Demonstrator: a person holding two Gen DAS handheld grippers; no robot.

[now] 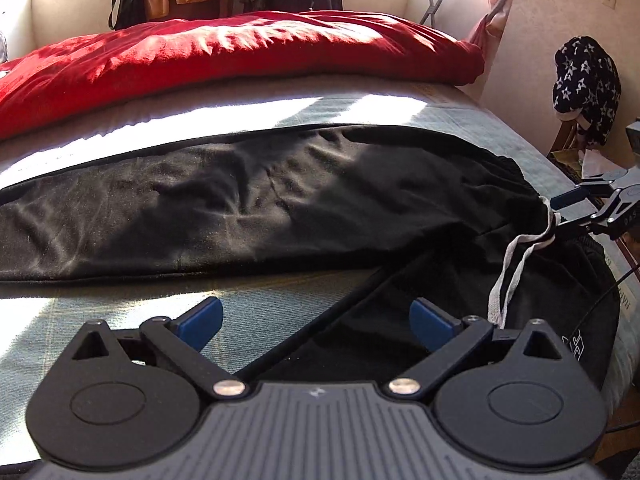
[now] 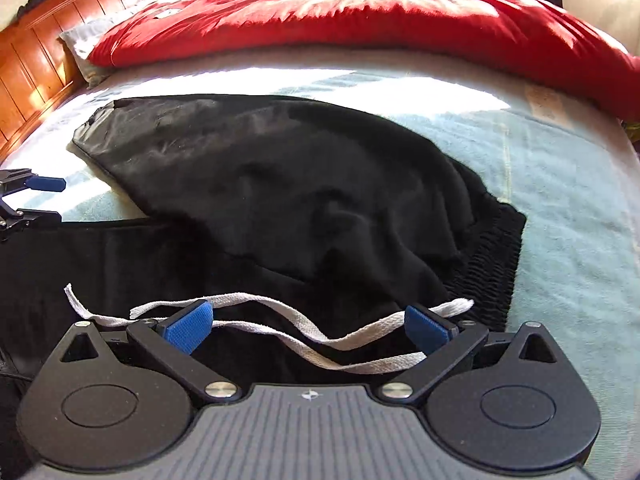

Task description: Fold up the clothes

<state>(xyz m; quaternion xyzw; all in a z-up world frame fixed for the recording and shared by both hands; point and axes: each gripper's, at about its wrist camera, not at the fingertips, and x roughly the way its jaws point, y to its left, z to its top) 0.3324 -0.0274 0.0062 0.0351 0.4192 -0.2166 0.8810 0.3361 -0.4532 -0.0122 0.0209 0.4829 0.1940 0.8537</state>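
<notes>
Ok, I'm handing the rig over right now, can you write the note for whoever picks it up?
Left gripper: open, holding nothing, low over the near trouser leg.
Right gripper: open, holding nothing, over the waistband end, with the white drawstring lying loose between its fingers.
Black trousers lie spread on the bed, legs splayed apart in a V, elastic waistband at the right. Red duvet sits behind, clear of them.
Done: trousers laid out, no fold visible yet.
Left: bring one leg over the other, tuck in the drawstring, then fold lengthwise.

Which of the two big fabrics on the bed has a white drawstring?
The black trousers, spread nearest the hand-held grippers; the drawstring crosses their waistband. The red blanket behind has none.
</notes>
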